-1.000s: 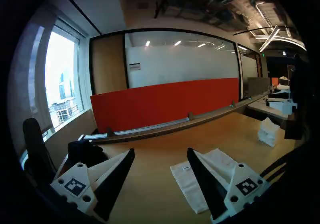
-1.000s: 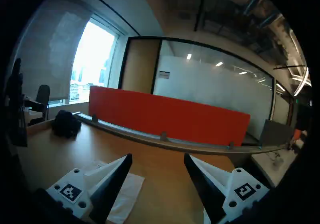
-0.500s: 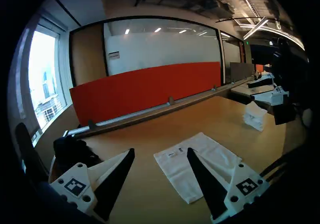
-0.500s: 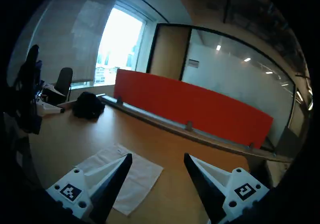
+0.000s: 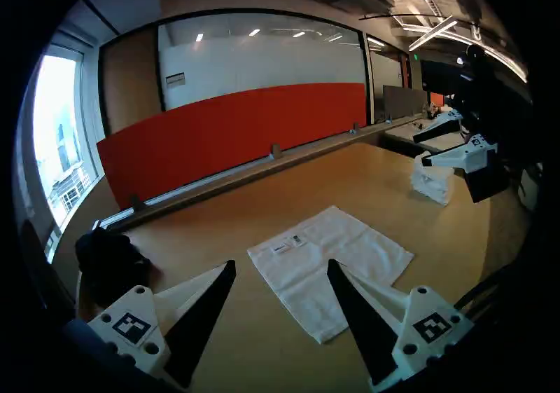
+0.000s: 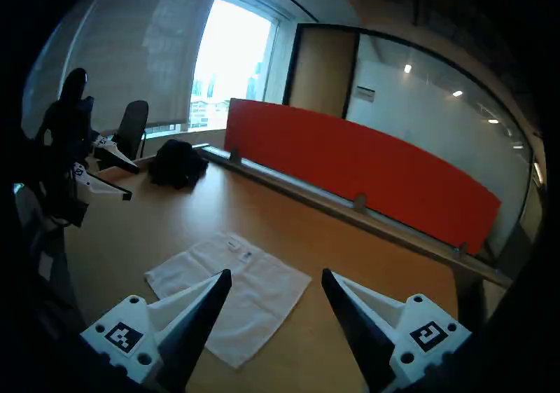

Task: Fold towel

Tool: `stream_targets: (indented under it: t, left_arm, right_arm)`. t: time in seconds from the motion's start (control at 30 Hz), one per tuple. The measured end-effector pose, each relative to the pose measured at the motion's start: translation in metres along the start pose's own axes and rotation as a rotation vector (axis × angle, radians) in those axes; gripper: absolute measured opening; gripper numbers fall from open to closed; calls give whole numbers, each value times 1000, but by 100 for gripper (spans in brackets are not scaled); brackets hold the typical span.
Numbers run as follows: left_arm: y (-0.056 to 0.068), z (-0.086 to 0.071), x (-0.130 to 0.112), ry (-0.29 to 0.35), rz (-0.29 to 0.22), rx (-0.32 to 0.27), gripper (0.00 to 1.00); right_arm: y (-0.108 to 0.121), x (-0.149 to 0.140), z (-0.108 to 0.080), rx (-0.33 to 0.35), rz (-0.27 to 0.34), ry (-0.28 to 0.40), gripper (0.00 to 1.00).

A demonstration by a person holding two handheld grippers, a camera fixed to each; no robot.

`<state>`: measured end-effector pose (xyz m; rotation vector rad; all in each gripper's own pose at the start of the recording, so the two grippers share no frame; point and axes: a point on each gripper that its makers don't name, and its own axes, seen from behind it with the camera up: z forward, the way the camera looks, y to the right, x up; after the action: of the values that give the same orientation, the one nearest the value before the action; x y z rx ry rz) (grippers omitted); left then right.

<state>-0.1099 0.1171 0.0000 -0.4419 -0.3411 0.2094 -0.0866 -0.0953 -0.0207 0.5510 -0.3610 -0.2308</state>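
Observation:
A white towel [image 5: 336, 253] lies spread flat on the wooden desk [image 5: 280, 197], with a small label near its far edge. My left gripper [image 5: 280, 263] hovers open above its near left part, nothing between the fingers. My right gripper [image 6: 274, 272] is also open and empty, above the near right side of the same towel [image 6: 238, 291]. In the left gripper view the right gripper [image 5: 455, 158] shows far off at the right, held in a hand. The left gripper [image 6: 98, 169] shows at the left in the right gripper view.
A stack of folded white towels [image 5: 432, 183] sits on the desk's right side. A black bag [image 6: 176, 163] lies at the far left corner. An orange partition [image 5: 231, 130] runs along the desk's far edge. An office chair [image 6: 133, 123] stands by the window.
Both views have tipped downward and drawn back, so the whole towel now shows between the fingers. Each gripper has come into the other's view. Both stay open.

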Motion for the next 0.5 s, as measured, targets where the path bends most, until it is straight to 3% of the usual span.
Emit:
stream_targets:
  t: [0.5]
  left_arm:
    - [25,26,-56,-87,15,-61,97]
  right_arm:
    - [-16,-53,21,39,18,-65,100]
